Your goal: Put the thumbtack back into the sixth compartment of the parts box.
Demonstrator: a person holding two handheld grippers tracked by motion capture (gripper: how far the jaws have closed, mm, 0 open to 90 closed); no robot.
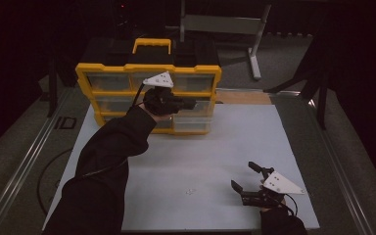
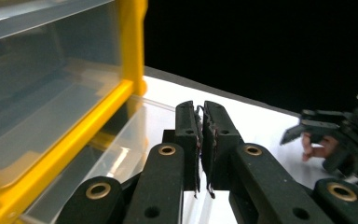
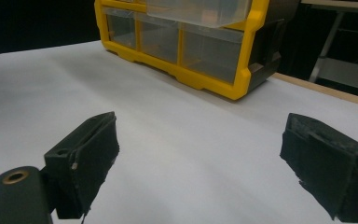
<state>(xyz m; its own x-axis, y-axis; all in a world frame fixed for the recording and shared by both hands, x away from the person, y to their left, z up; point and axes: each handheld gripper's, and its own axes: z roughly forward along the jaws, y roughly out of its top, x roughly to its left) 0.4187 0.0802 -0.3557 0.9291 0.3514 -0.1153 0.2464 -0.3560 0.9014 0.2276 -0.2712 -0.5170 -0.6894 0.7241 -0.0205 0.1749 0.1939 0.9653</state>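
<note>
Drawer (image 2: 121, 154) pulled out of the yellow organizer (image 1: 147, 93) at the table's (image 1: 225, 147) far left. Left gripper (image 2: 200, 140) closed, empty, beside it. Risk: pulled further, the drawer tips out or drags the organizer. Right gripper (image 1: 247, 183) open, idle, near right.

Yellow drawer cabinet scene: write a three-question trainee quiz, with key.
1. True or false: the left hand-held gripper has its jaws closed together.
2. Which describes the right hand-held gripper? A) open above the white table B) shut on a drawer C) inside the cabinet
3. Fill in: a clear drawer sticks out of the ___ cabinet.

Key: 1 true; 2 A; 3 yellow.
</note>
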